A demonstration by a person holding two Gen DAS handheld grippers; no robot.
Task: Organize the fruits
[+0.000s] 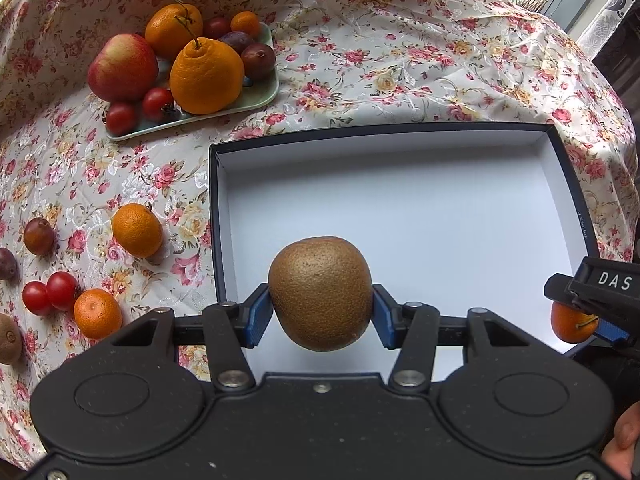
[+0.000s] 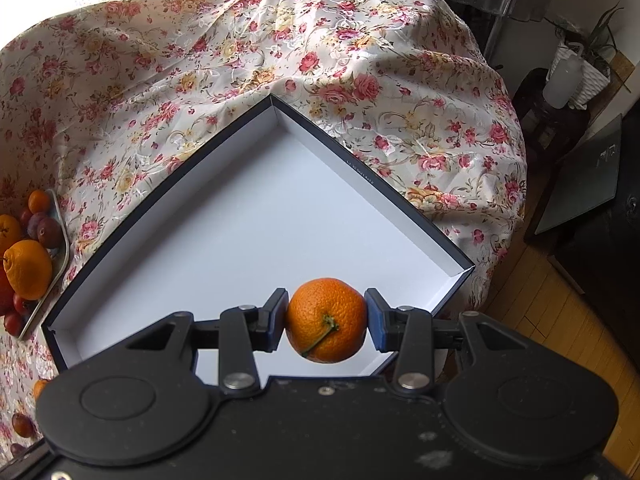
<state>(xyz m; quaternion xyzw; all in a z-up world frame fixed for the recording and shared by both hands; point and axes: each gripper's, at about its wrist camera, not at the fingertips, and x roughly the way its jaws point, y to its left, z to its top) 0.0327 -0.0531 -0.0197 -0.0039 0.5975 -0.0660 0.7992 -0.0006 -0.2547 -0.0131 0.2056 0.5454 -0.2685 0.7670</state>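
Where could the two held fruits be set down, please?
The white floor of the box is bare wall to wall. The cloth behind the box is free too. It is crowded on the green tray and left of the box, among loose mandarins.

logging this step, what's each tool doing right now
left tool: closed on a kiwi
right tool: closed on a tangerine

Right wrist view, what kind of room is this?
Probably a home living or dining room: a table under a floral tablecloth, wooden floor, a potted plant beside dark furniture, and a window showing buildings.
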